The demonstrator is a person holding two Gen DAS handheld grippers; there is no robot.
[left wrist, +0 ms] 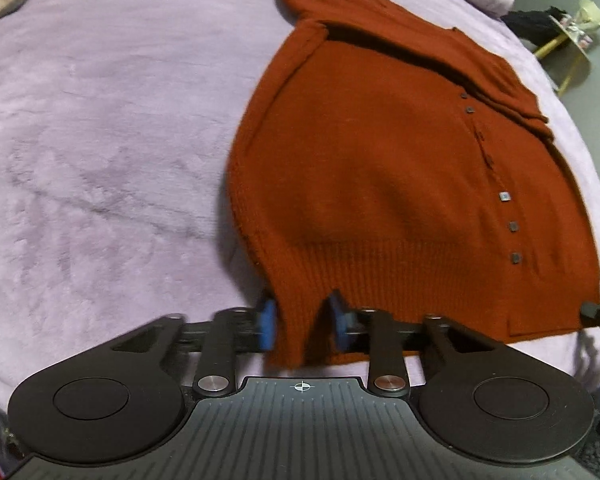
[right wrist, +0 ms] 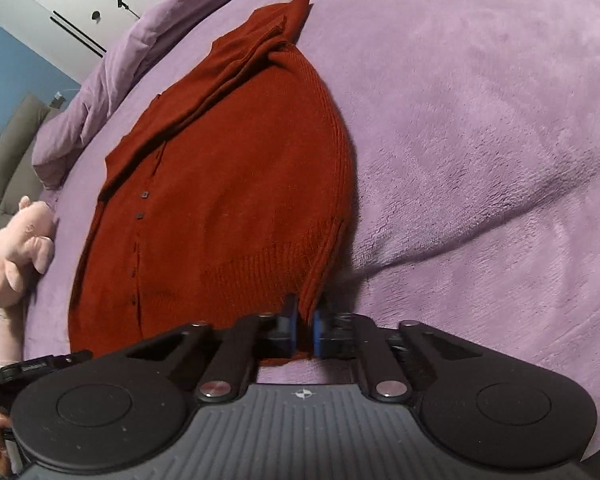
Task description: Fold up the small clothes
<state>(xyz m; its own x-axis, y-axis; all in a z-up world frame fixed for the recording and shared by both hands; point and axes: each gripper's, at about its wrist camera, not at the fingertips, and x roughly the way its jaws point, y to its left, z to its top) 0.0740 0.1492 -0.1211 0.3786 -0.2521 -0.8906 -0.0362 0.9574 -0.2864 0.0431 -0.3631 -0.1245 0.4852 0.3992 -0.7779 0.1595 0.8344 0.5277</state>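
A rust-red knitted cardigan with a row of small dark buttons lies flat on a lilac blanket. Its sleeves are folded across the upper part. In the left wrist view my left gripper is shut on the ribbed hem at the near left corner, with a bunch of fabric between the blue pads. In the right wrist view my right gripper is shut on the cardigan at the hem's other corner. There the knit edge is pinched thinly between its pads.
A pink plush toy lies at the blanket's edge beside the cardigan. A bunched lilac duvet sits beyond the collar, and a grey sofa stands behind it. Small clutter lies on the floor past the bed.
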